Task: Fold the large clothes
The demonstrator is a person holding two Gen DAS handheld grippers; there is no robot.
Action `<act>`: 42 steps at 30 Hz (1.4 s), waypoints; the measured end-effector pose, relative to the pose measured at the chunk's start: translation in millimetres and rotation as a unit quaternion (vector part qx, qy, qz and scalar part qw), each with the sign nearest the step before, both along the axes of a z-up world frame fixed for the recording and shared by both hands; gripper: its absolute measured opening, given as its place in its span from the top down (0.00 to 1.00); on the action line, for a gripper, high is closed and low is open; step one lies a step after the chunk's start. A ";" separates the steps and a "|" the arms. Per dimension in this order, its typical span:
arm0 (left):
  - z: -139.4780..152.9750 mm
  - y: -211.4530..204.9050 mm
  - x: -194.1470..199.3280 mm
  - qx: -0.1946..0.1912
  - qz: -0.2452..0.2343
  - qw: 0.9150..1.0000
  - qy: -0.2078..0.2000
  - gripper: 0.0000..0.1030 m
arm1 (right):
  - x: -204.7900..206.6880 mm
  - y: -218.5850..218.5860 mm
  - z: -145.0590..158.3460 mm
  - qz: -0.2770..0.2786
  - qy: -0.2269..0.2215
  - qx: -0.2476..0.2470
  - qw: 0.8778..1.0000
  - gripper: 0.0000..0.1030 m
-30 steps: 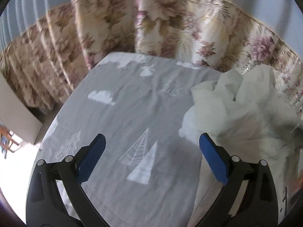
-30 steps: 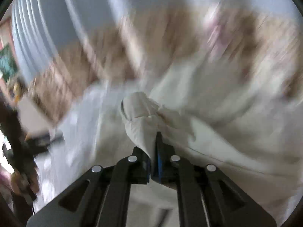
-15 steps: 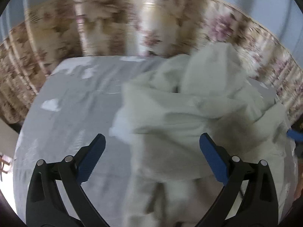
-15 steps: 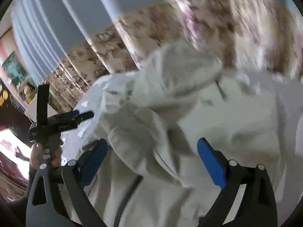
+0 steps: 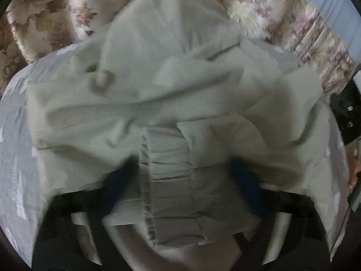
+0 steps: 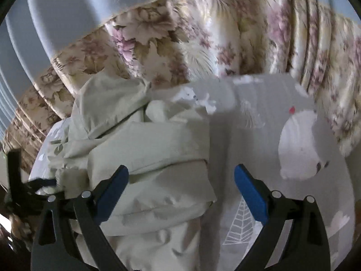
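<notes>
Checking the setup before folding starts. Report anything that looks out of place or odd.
The pale garment lies bunched in a crumpled heap on the grey printed sheet, not spread flat. In the left wrist view, its cloth drapes over the left gripper, partly hiding the jaws. The right gripper is open, holding nothing.

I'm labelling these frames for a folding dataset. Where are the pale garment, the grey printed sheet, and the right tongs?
pale garment [image 6: 144,144], right wrist view, on a broad folded panel.
grey printed sheet [image 6: 259,94], right wrist view, on a bare stretch beside the garment.
right tongs [image 6: 180,192], right wrist view, midway between the blue tips.
</notes>
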State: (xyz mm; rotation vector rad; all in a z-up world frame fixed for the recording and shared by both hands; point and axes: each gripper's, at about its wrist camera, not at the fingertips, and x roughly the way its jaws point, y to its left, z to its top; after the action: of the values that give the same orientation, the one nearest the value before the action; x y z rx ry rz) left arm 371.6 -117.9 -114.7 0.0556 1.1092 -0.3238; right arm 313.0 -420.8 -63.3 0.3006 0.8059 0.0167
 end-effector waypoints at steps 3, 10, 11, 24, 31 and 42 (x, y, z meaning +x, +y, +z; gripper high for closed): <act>30.4 8.6 -6.4 -0.062 -0.009 0.997 -0.045 0.71 | -7.5 15.1 12.4 -0.002 -0.037 -0.013 0.999 0.08; 125.0 88.9 -33.9 -0.037 0.016 0.983 -0.178 0.64 | -3.2 66.8 42.7 0.050 -0.077 -0.054 0.994 0.08; 116.1 99.0 -28.4 -0.035 0.017 0.988 -0.151 0.55 | 3.3 78.0 37.4 0.055 -0.057 -0.085 0.993 0.08; 41.0 122.2 -8.8 -0.008 0.095 0.992 -0.079 0.18 | 47.6 123.0 -17.2 0.100 0.041 -0.143 0.984 0.64; -12.7 120.2 18.9 0.009 0.108 0.994 -0.021 0.19 | 53.4 112.7 -40.0 0.089 0.054 -0.161 0.981 0.61; 72.1 136.6 -9.9 0.042 0.100 0.987 -0.118 0.07 | 49.1 59.3 50.4 0.063 -0.041 -0.088 0.993 0.43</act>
State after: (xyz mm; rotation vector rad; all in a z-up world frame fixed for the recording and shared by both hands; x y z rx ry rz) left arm 361.7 18.7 -42.6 0.0559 0.8835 -0.0864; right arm 362.1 -361.5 -12.9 0.0815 0.7391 0.0746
